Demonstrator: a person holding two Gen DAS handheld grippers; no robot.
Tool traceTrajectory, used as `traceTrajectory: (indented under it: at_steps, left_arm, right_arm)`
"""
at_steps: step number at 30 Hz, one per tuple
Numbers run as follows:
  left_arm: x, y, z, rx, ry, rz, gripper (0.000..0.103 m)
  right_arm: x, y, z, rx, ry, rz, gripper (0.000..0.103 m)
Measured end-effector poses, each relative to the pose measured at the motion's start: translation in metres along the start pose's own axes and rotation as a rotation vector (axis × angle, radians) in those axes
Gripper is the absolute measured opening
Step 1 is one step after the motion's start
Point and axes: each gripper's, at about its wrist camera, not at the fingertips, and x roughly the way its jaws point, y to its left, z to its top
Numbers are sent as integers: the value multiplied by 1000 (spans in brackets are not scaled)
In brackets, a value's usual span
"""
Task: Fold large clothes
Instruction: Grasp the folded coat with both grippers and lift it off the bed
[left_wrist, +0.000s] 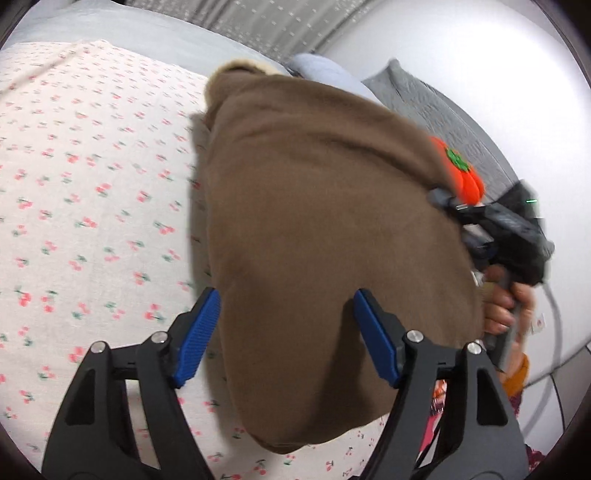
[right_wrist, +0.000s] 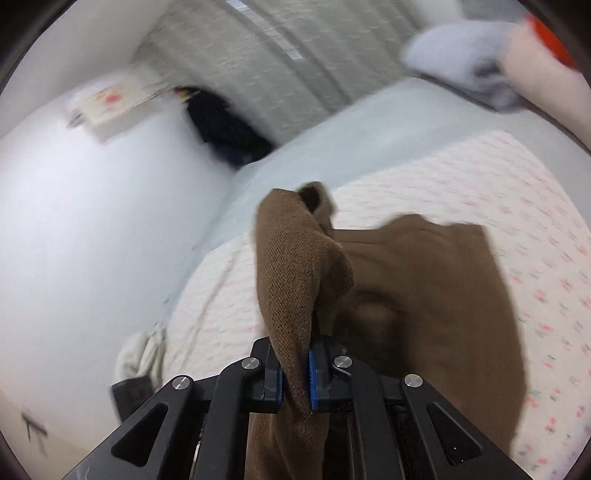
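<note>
The right gripper (right_wrist: 295, 380) pinches a knitted fold of the brown garment (left_wrist: 325, 229). The left gripper (left_wrist: 286, 336), jaws wide, straddles its rounded edge on the cherry-print sheet (left_wrist: 92, 184), whose left side lies bare.

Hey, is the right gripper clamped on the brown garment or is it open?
Shut on it. The right gripper has its blue pads pressed together with a bunch of the brown garment pinched between them.

Brown garment (right_wrist: 295, 266): coarse, matt knit cloth. Bedsheet (left_wrist: 92, 184) is soft printed cotton. Tongs (left_wrist: 286, 332) carry ribbed blue plastic pads (left_wrist: 197, 332).
</note>
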Motion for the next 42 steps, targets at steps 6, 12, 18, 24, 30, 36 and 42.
traceTrajectory:
  at_steps: [6,12,18,24,30,36,42]
  left_arm:
    - [24,-11,-15,56,25,66,73]
    - [22,9,-11,-32,32,25,73]
    - [20,9,-15,-32,17,27,73]
    - [17,12,-15,-53,23,37,73]
    - [5,-17,-9,-32,-29,29,66]
    - [21,-71,-10,159,-41,125,68]
    - [40,-60,-6,160,-17,200,84]
  right_arm:
    - [32,-84,-41,177,76,15,28]
    - [1,-80,-27,139,25,-34,78]
    - [12,-95,-34,227,144,43,78]
    - [38,-55,-39,129,198,-3,28]
    - [-19,5,-1,37,35,26,16]
    - [-32,-50,7,27,80,-61,20]
    - [-7,-108,-37,102,102,-156,76]
